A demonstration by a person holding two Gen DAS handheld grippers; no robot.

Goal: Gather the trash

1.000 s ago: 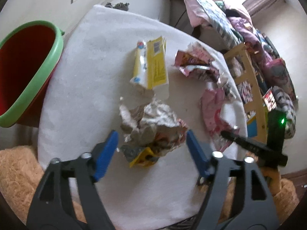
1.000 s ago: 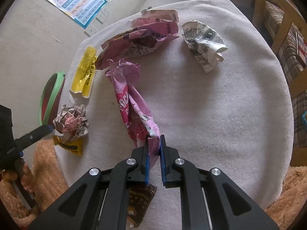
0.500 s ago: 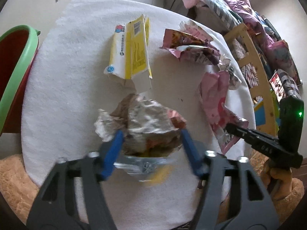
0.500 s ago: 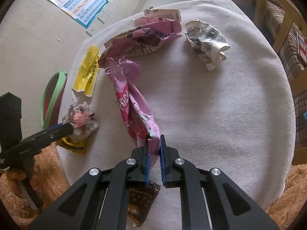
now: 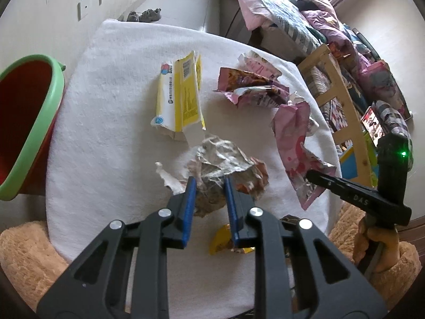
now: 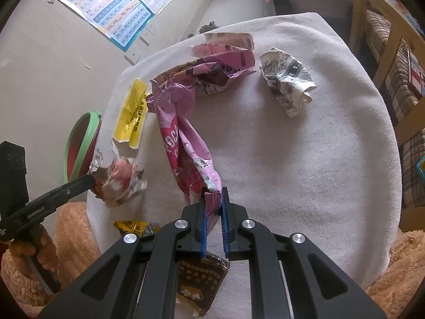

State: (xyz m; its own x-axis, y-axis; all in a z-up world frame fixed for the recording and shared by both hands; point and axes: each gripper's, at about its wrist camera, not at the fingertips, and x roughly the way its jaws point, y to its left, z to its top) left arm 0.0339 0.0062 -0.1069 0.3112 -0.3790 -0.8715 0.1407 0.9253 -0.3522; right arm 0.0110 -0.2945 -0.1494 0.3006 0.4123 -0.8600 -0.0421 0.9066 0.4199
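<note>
My left gripper (image 5: 209,186) is shut on a crumpled foil wrapper ball (image 5: 225,159) and holds it just above the white-covered table (image 5: 111,101); the ball also shows in the right wrist view (image 6: 119,180). My right gripper (image 6: 213,199) is shut on the near end of a long pink snack bag (image 6: 183,143), which lies on the table. A red bin with a green rim (image 5: 24,133) stands left of the table.
A flat yellow carton (image 5: 180,98), a torn pink-purple wrapper (image 5: 252,87), a crumpled black-and-white paper (image 6: 287,82), a small yellow wrapper (image 5: 223,239) and a brown packet (image 6: 202,284) lie on the table. A wooden shelf (image 5: 342,101) stands to the right.
My left gripper has closed on the foil wrapper ball and lifted it off the small yellow wrapper. The right gripper has stayed shut on the pink bag, nearly still.
</note>
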